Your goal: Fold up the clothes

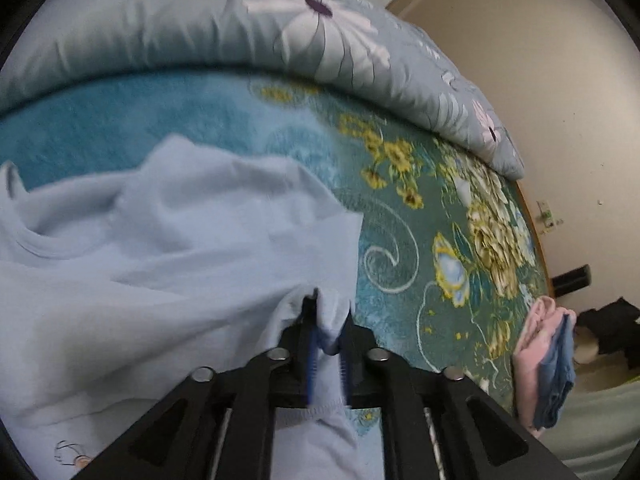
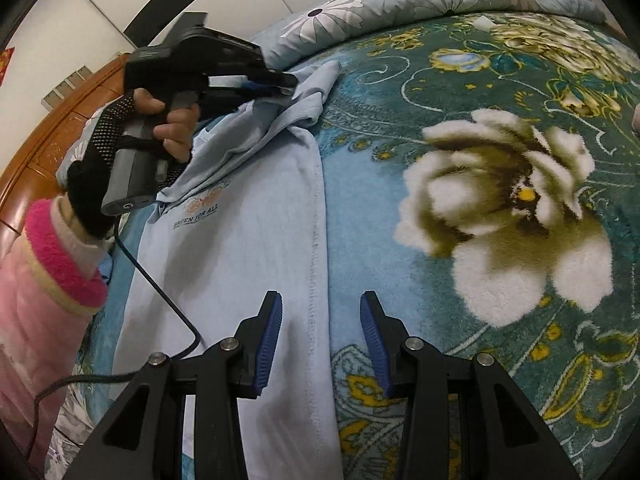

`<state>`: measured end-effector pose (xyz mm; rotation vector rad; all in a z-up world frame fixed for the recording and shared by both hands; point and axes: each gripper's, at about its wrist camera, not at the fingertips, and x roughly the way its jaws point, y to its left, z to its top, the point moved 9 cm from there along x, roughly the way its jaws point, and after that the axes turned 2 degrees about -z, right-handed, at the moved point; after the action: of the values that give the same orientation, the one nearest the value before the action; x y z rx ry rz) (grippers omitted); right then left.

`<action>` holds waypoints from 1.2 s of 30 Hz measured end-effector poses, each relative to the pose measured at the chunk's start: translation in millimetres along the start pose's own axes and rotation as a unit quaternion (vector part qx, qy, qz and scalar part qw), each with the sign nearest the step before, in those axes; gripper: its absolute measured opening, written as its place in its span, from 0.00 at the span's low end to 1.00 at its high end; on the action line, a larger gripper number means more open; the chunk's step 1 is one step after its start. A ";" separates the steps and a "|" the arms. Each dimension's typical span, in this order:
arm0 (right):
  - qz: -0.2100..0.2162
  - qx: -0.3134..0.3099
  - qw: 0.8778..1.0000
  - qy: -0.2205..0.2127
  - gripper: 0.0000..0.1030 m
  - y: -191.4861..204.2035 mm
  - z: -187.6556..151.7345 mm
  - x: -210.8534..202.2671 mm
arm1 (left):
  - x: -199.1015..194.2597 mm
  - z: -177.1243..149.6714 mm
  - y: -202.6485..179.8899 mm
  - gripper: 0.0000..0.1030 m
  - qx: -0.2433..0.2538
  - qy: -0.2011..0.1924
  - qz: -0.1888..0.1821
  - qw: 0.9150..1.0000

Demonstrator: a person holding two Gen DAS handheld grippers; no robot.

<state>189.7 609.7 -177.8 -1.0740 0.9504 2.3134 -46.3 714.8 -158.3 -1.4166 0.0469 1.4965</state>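
A light blue T-shirt (image 2: 248, 248) with a small chest print lies spread on the teal floral blanket (image 2: 500, 184). My left gripper (image 1: 328, 320) is shut on a bunched fold of the shirt (image 1: 168, 248) near its sleeve and lifts it off the blanket. It also shows in the right wrist view (image 2: 280, 82), held by a gloved hand over the shirt's far end. My right gripper (image 2: 320, 320) is open and empty, its jaws straddling the shirt's right side edge close above the cloth.
A grey-blue flowered quilt (image 1: 280, 32) is bunched along the far side of the bed. Folded pink and blue clothes (image 1: 548, 364) sit at the bed's right edge. A wooden headboard (image 2: 48, 128) is at left. A black cable (image 2: 160, 288) trails over the shirt.
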 end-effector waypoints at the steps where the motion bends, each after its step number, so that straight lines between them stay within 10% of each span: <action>1: -0.002 -0.002 1.000 0.001 0.41 0.0 -0.7 -0.5 | -3.0 -2.4 -0.7 0.35 -0.001 0.005 -0.012 1.000; 8: -0.010 0.000 1.000 0.000 0.41 5.2 3.1 -0.3 | -104.5 -3.2 22.6 0.64 0.045 -0.060 -0.040 0.996; 15: -0.006 -0.021 1.000 -0.014 0.41 27.3 51.8 8.8 | -202.4 4.4 178.4 0.65 -0.041 -0.163 0.149 0.974; 24: 0.034 0.015 0.999 -0.018 0.41 57.6 130.5 54.4 | -177.2 -24.9 233.4 0.65 -0.086 -0.157 0.078 0.981; 36: 0.019 0.045 0.999 -0.011 0.41 75.3 174.1 123.0 | -167.7 -37.2 238.7 0.65 -0.003 -0.181 0.221 0.958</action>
<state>-18.8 695.5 -161.9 -1.0006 1.0643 2.2850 -215.6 475.5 -182.0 -1.1593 0.1394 2.1088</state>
